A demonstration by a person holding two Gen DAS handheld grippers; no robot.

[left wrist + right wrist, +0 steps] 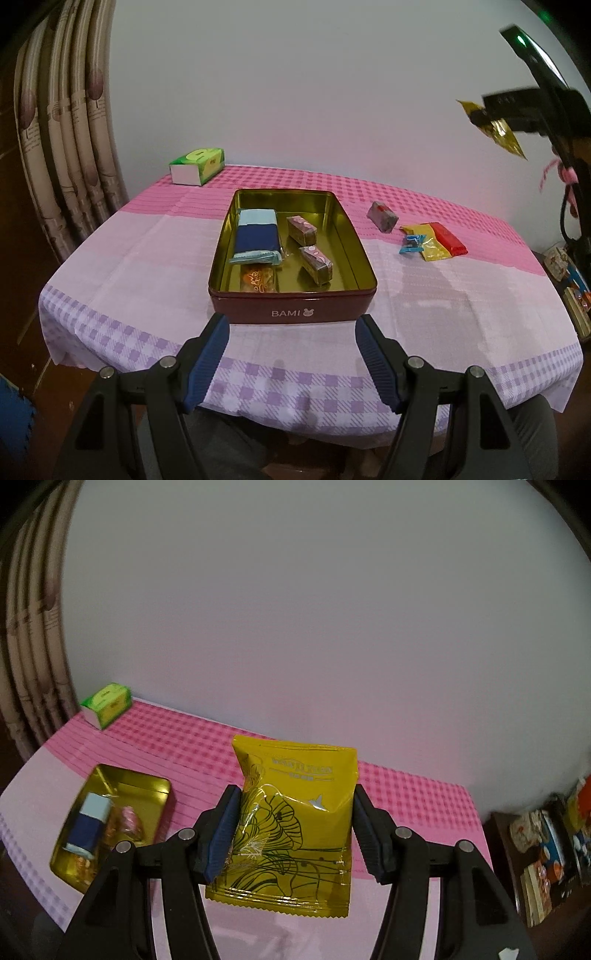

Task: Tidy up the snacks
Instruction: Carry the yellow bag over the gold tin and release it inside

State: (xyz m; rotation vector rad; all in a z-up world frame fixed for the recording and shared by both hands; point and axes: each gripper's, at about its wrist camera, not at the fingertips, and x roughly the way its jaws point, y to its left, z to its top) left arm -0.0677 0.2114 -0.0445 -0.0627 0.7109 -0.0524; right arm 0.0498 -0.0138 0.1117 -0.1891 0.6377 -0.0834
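A yellow snack packet is being pinched between the fingers of the right gripper and held in the air above the pink checked tablecloth, while the left gripper is being held spread before the red BAMI tin, in which several snacks are lying.

A tin sits mid-table holding wrapped snacks, a tissue box behind-left, more snack packets to its right.
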